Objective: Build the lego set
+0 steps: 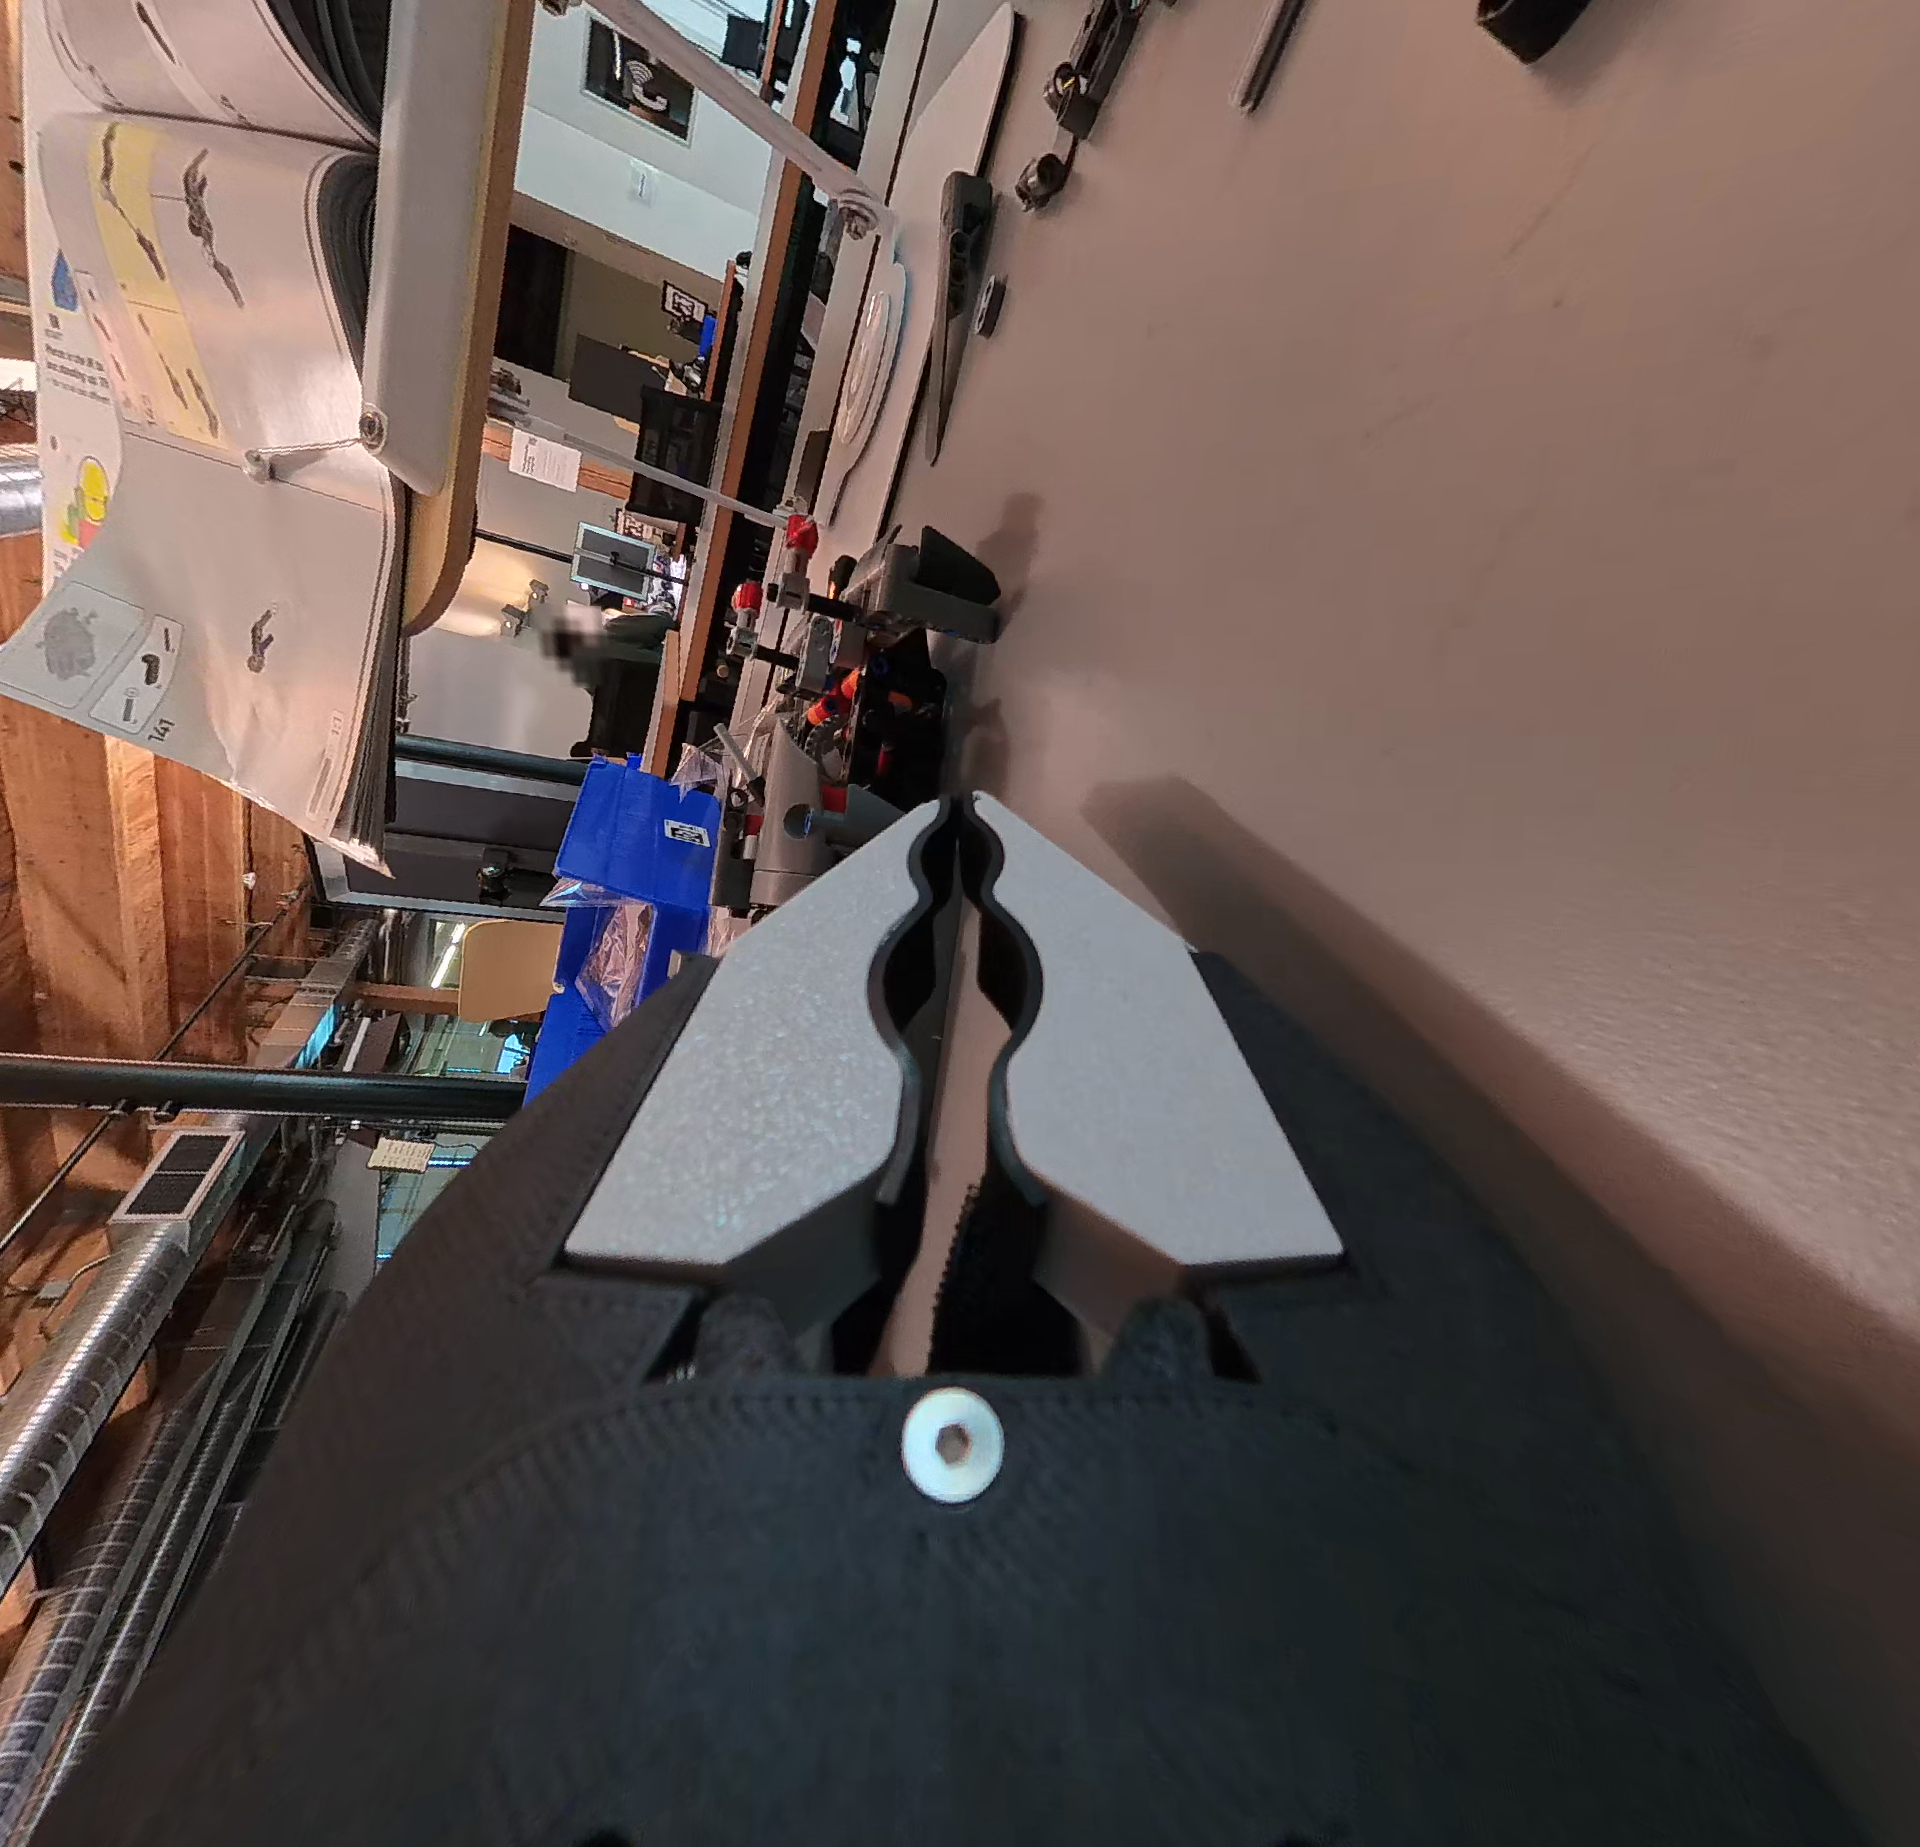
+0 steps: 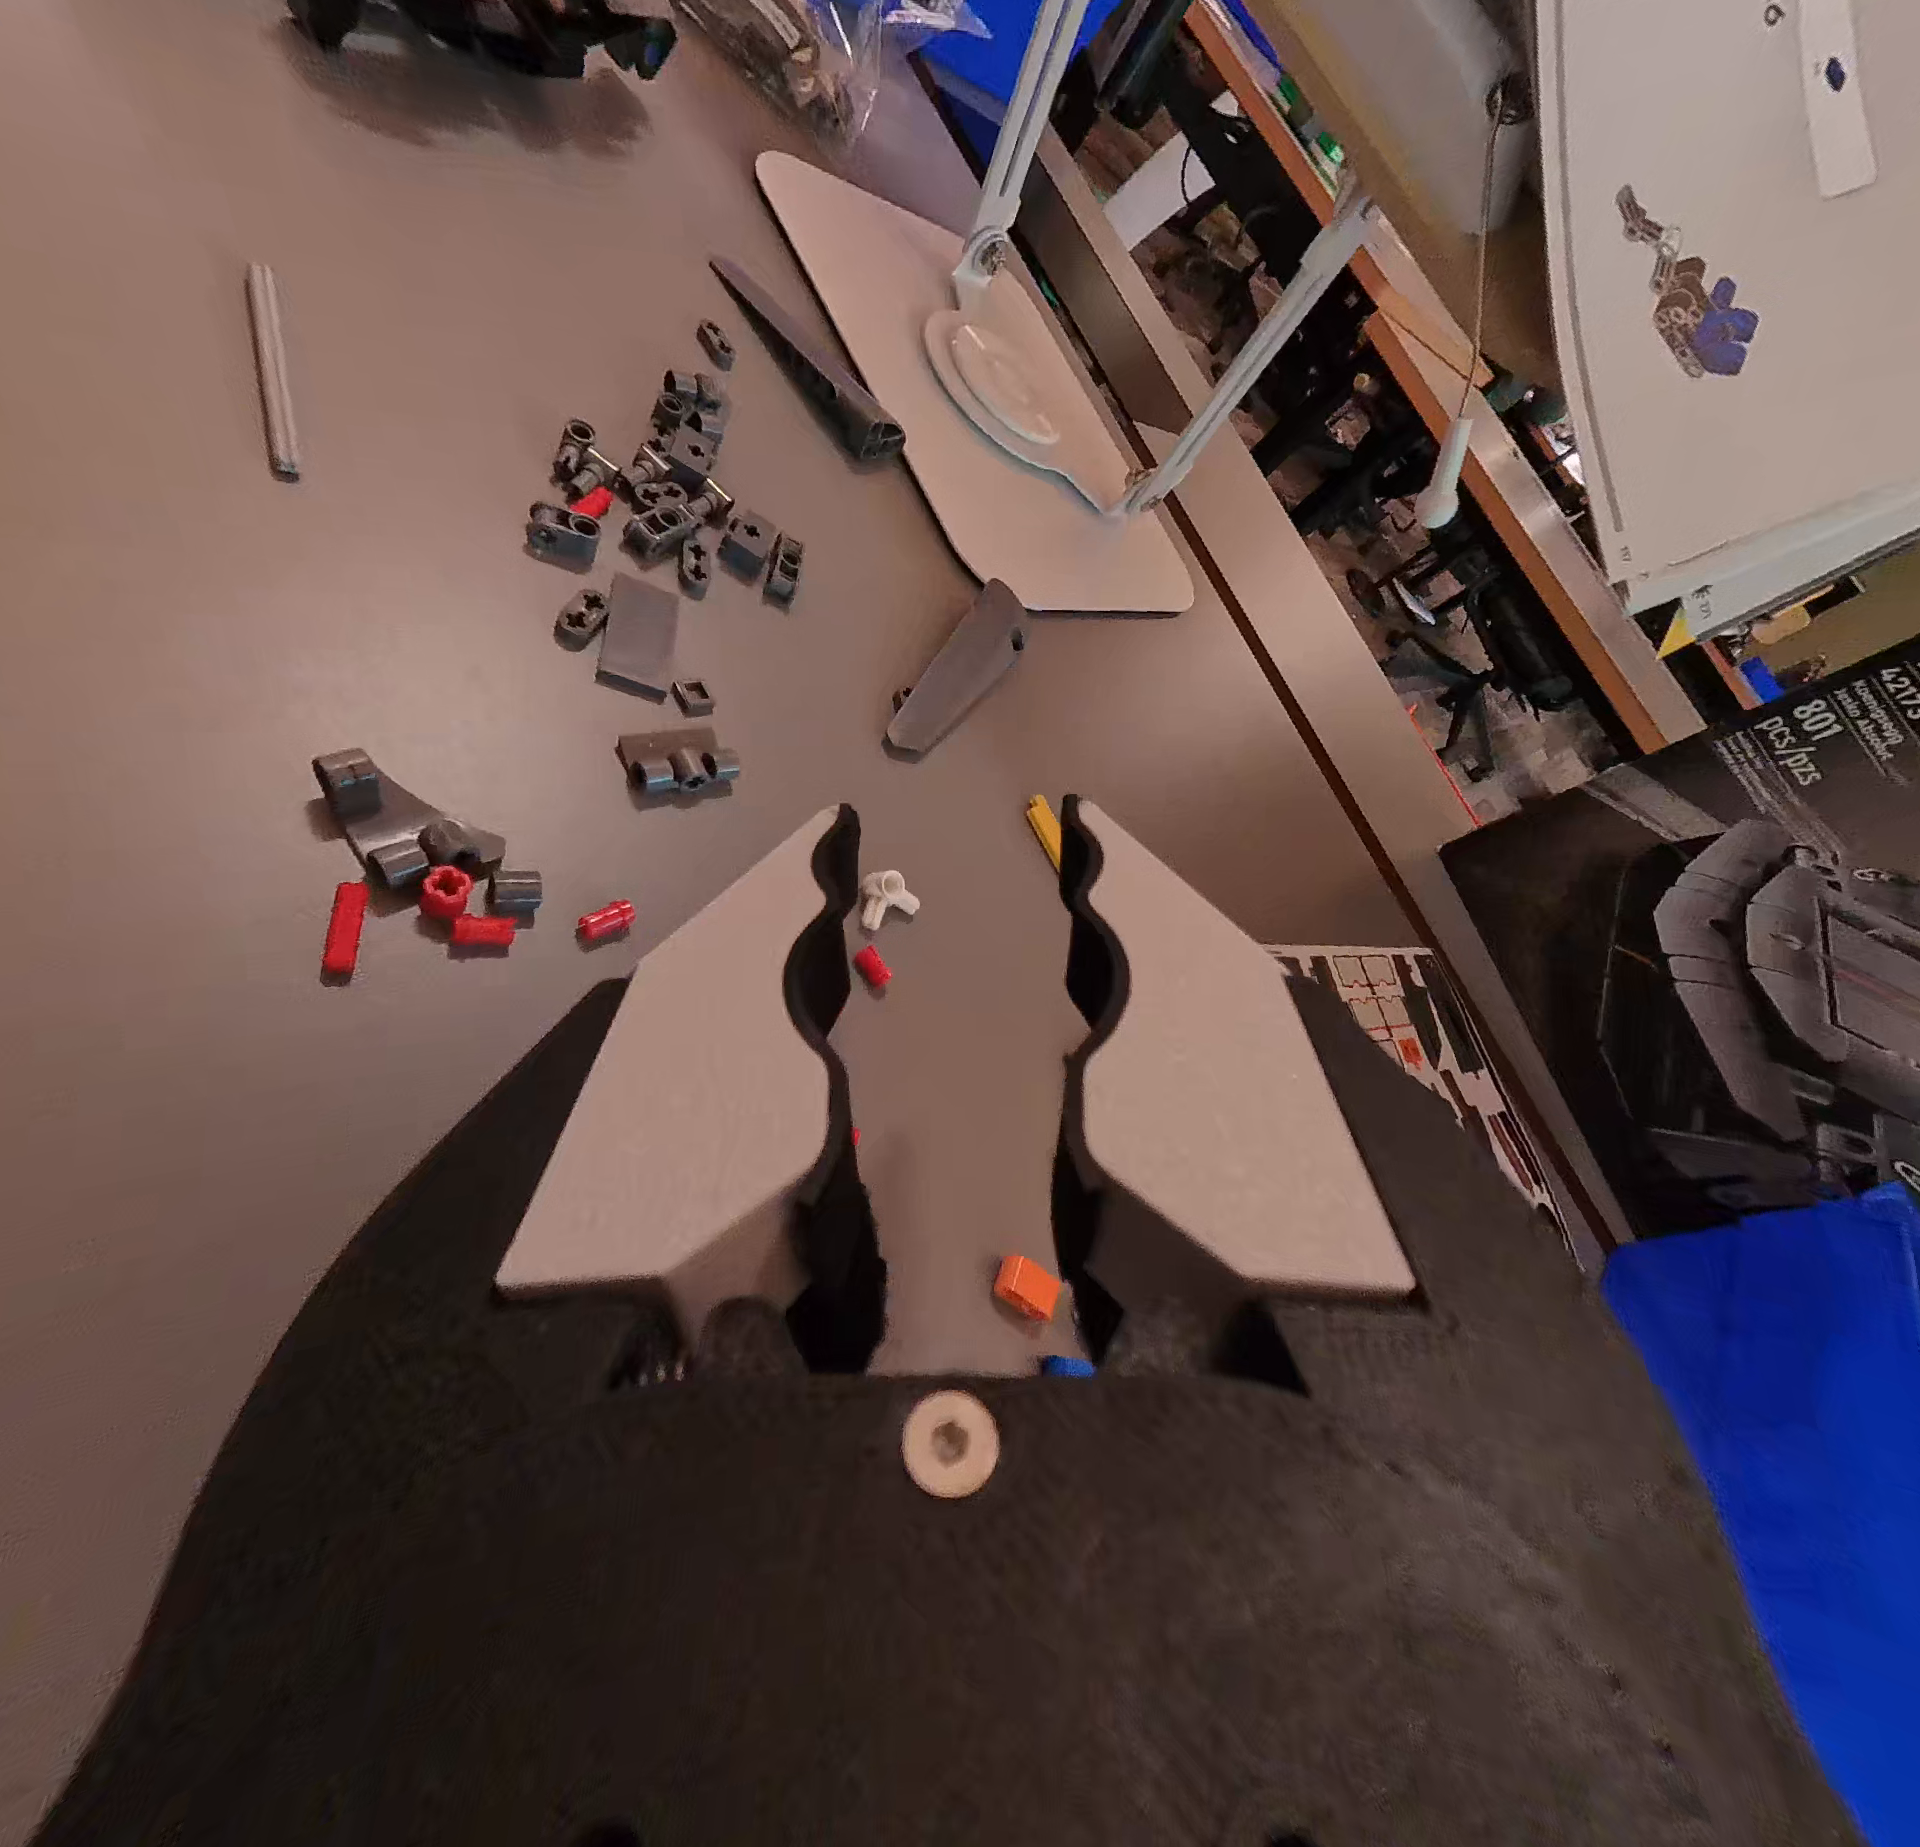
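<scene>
My left gripper (image 1: 961, 810) is shut with nothing visible between its pads. It lies low along the brown table (image 1: 1455, 550) and points at a partly built grey, black and red brick model (image 1: 873, 675). My right gripper (image 2: 958, 810) is open and empty, hovering above the table. Below its gap lie a small white connector (image 2: 886, 898) and a red pin (image 2: 873, 966), both near the left finger. A yellow piece (image 2: 1044, 826) lies by the right fingertip. An orange piece (image 2: 1027, 1286) lies farther back between the fingers.
A pile of dark grey pieces (image 2: 665, 478), red pieces (image 2: 447, 904), a grey axle (image 2: 272, 369) and a grey wedge panel (image 2: 961, 670) lie ahead. A book stand's base (image 2: 977, 384), a dark box (image 2: 1714, 966) and a blue bin (image 1: 634, 841) stand around. Spacing between my two grippers at the tips: around 30 cm. The red pin (image 2: 873, 966) is about 6 cm from my right fingertips and 35 cm from my left.
</scene>
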